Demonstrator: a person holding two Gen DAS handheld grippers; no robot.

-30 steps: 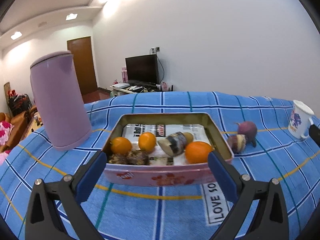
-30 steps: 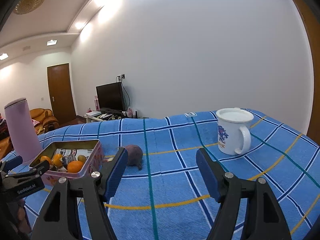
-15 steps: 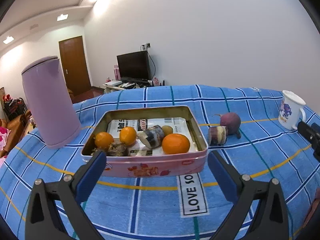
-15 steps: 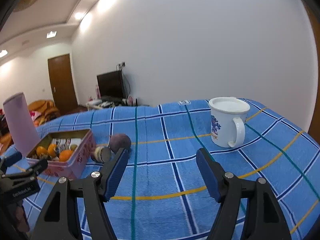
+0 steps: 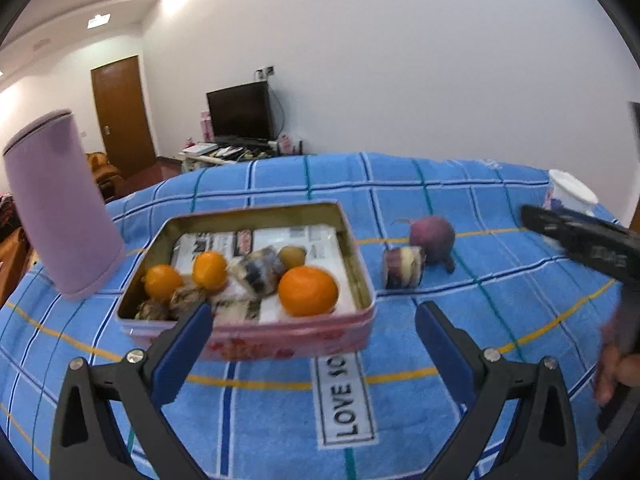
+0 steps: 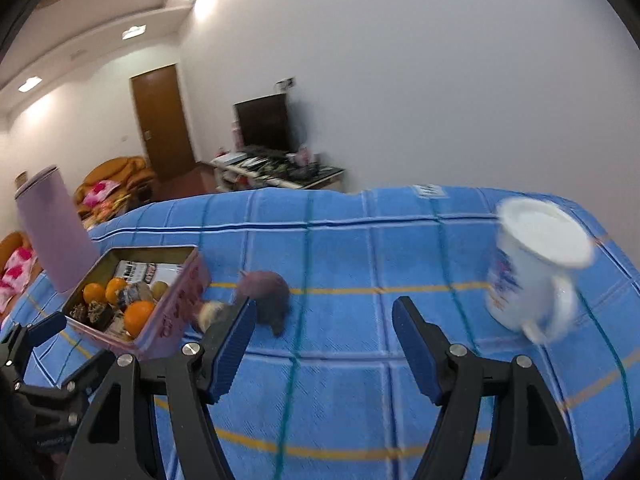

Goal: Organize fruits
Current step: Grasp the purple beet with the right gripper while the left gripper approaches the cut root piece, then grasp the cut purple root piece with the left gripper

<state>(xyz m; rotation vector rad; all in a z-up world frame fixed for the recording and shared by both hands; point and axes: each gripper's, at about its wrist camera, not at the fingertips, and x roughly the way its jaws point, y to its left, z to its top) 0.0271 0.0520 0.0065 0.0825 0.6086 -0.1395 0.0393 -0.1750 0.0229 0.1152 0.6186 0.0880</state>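
Observation:
A pink tin box (image 5: pixel 256 346) (image 6: pixel 176 312) sits on the blue checked cloth, holding oranges (image 5: pixel 308 291), a striped root piece (image 5: pixel 256 270) and dark lumps. Right of the tin lie a round purple root (image 5: pixel 432 236) (image 6: pixel 268 288) and a cut purple-and-white piece (image 5: pixel 403 267) (image 6: pixel 212 312). My left gripper (image 5: pixel 312 340) hangs open just in front of the tin with nothing between its fingers. My right gripper (image 6: pixel 322 342) stands open and empty, the purple root just beyond its left finger. The right gripper's black body (image 5: pixel 584 240) shows blurred at the right of the left wrist view.
A tall lilac cylinder (image 5: pixel 60 204) (image 6: pixel 56 228) stands left of the tin. A white printed mug (image 6: pixel 536 268) (image 5: pixel 568 196) stands at the far right of the cloth. A hand (image 5: pixel 616 364) is at the right edge. Behind the table are a television stand, a door and sofas.
The right gripper has swung left, so the purple root and tin now sit nearer its left finger and the mug has slid right. The left gripper has drifted right along the tin. Both stay open.

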